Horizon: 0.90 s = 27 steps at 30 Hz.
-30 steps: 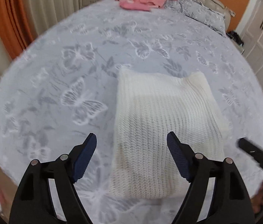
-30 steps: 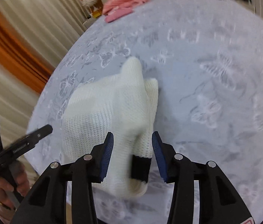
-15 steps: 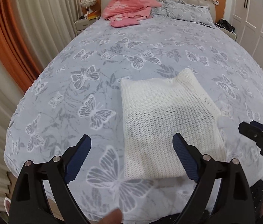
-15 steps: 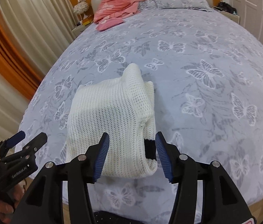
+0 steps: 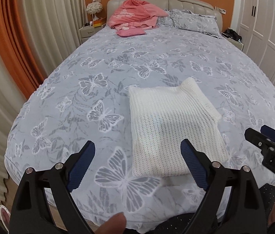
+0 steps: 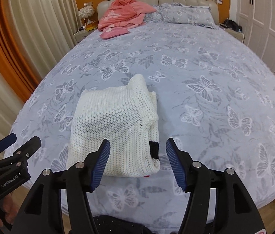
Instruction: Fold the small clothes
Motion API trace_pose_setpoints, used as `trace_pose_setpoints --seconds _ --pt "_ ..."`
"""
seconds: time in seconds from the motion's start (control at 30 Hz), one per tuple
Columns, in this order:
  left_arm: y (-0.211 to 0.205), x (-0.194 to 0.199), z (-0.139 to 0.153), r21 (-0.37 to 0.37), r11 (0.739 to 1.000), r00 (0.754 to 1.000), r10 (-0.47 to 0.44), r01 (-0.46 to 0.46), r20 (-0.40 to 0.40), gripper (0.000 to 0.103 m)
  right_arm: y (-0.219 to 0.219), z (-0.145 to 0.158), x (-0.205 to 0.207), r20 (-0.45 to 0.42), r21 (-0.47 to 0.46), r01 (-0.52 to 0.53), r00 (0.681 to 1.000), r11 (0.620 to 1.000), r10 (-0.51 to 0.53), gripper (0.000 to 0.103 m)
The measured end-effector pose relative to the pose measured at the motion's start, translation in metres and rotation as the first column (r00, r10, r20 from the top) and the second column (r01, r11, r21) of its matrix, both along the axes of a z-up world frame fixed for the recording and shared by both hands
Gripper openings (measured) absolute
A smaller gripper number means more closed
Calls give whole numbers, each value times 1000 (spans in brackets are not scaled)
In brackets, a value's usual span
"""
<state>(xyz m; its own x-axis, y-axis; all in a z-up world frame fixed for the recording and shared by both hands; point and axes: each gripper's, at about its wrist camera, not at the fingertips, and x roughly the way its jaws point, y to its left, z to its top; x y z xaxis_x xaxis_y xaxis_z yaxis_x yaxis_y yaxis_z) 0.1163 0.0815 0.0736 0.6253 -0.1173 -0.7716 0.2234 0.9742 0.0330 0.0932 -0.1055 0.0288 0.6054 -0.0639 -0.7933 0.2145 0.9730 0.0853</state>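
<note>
Folded cream knitted sweater (image 5: 172, 128) lies on the butterfly-print bed (image 5: 118, 62), long axis pointing away, ahead of both spread, empty grippers; right gripper (image 6: 137, 159), lately widening, nearer than left gripper (image 5: 137, 161).

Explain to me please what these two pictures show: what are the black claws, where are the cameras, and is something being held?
A person holds one two-finger gripper in each hand; there is no robot arm. Each picture comes from a camera on one gripper, looking along its fingers. The left gripper is open and empty. The right gripper has just been opening and grips nothing. A folded white knit sweater lies on the butterfly bedspread. Pink clothes lie near the headboard.
</note>
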Motion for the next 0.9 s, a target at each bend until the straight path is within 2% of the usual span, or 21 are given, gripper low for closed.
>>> trace_pose_setpoints --seconds 0.4,0.9 --pt "2 -13 -3 -6 1000 1000 -1 1 3 87 8 -12 -16 -27 -10 29 999 1000 -29 61" --pt "9 -21 -9 8 1000 1000 24 -24 2 87 16 -16 -20 -38 -8 6 999 1000 -7 62"
